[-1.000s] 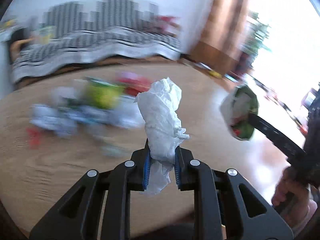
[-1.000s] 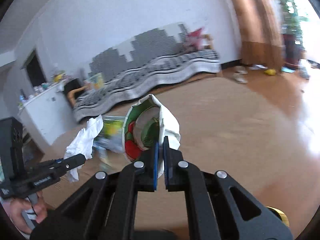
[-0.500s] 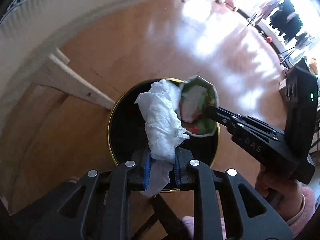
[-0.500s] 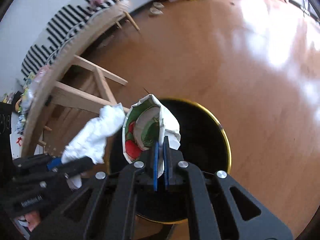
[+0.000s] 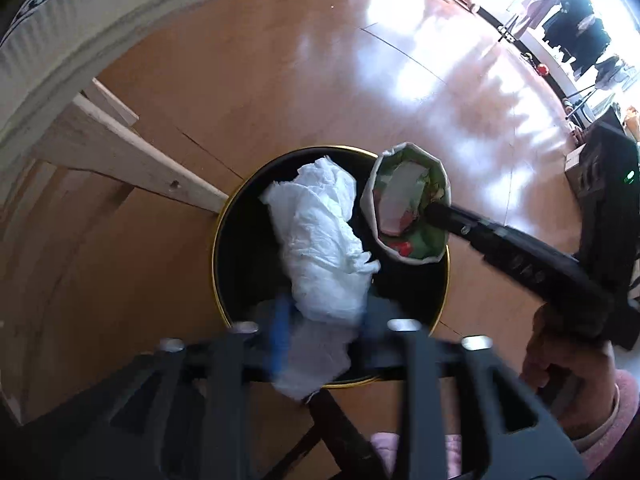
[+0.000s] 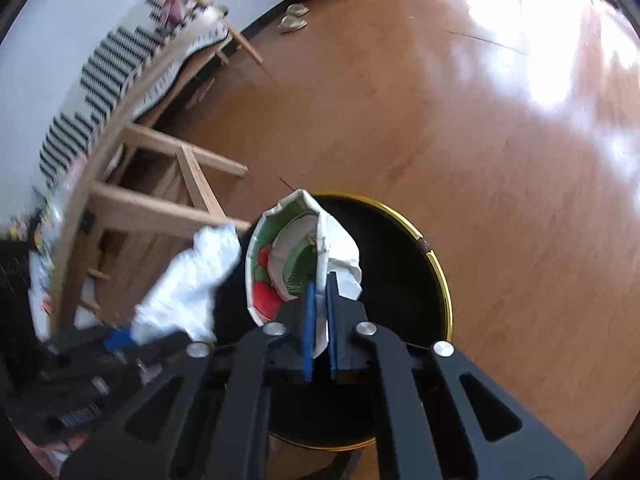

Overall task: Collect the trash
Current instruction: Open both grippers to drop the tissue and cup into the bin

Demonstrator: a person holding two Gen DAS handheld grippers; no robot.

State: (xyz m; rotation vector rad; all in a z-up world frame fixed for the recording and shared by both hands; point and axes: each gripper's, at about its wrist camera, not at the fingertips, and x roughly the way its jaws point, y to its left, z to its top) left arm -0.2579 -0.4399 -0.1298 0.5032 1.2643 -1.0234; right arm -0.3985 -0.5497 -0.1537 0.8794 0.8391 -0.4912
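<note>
1. Fingers of the left gripper (image 5: 324,320) are spreading apart, letting go of the crumpled white tissue wad (image 5: 320,240), clamped half a second ago.
2. Right gripper (image 6: 319,312) is still pinching the squashed green-and-red printed paper cup (image 6: 296,260).
3. Both pieces are hanging above the black gold-rimmed round bin (image 5: 232,240) on the floor; dropping is beginning.

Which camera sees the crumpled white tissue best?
The left wrist view: the white tissue sits centre frame, sharp, over the black bin. In the right wrist view it is blurred, off to the left edge.
</note>
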